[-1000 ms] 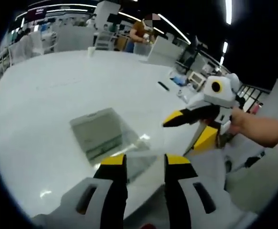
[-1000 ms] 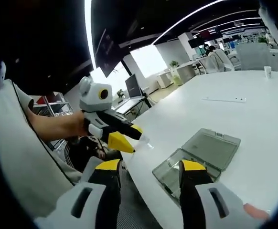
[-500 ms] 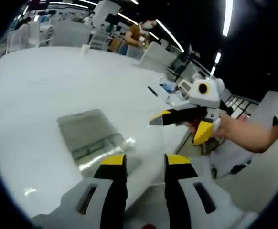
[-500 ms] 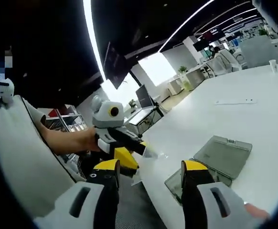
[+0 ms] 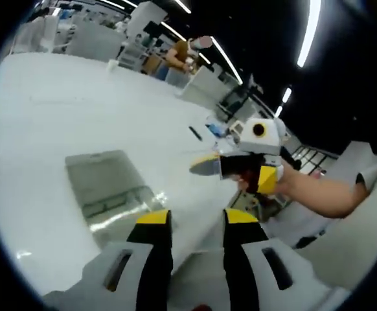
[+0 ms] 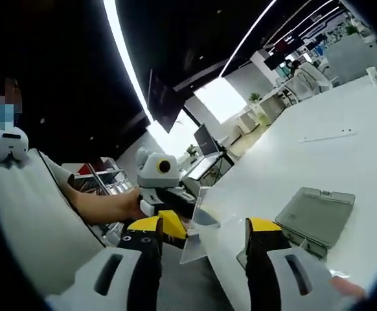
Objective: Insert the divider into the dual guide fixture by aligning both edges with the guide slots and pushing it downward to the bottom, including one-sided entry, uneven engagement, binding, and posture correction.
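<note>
Your work surface is a broad white table [image 5: 78, 123], filling the left and centre of the left gripper view and the right half of the right gripper view. Lying flat on it you have an open translucent grey case [image 5: 107, 188], left of centre. Further back, towards the upper left, a small white cup [image 5: 113, 65] stands on it, and a dark pen-like object [image 5: 195, 133] lies right of centre.
</note>
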The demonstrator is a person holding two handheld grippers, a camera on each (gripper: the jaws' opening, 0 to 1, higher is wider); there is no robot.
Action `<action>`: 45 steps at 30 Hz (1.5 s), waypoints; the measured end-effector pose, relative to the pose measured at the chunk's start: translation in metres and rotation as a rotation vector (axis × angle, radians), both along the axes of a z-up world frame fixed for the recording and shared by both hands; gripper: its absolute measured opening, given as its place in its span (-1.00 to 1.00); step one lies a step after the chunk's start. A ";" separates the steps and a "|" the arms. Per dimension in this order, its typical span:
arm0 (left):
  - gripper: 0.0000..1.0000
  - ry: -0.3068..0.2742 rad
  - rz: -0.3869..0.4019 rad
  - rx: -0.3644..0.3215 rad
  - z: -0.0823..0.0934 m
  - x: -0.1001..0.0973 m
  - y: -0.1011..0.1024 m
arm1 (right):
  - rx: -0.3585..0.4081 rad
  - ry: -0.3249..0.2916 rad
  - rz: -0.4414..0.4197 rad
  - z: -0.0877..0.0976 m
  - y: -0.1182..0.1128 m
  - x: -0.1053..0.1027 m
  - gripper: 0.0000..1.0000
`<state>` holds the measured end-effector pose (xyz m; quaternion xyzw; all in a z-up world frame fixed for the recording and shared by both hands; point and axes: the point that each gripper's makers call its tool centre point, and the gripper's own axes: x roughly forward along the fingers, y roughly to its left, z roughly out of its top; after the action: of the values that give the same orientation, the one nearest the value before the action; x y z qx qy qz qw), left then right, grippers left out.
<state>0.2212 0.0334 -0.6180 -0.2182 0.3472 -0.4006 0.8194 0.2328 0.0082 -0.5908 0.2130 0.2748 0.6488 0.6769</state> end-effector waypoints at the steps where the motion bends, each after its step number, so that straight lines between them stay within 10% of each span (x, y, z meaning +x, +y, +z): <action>1: -0.48 0.000 -0.002 -0.004 0.000 0.000 -0.001 | 0.012 0.010 0.002 0.002 0.000 0.000 -0.03; 45: -0.48 -0.018 -0.156 -0.213 0.024 -0.018 -0.031 | 0.125 0.122 0.124 0.017 0.013 -0.010 -0.08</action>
<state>0.2037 0.0022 -0.5936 -0.2726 0.3110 -0.4997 0.7611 0.2226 0.0213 -0.5733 0.2763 0.2872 0.6910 0.6031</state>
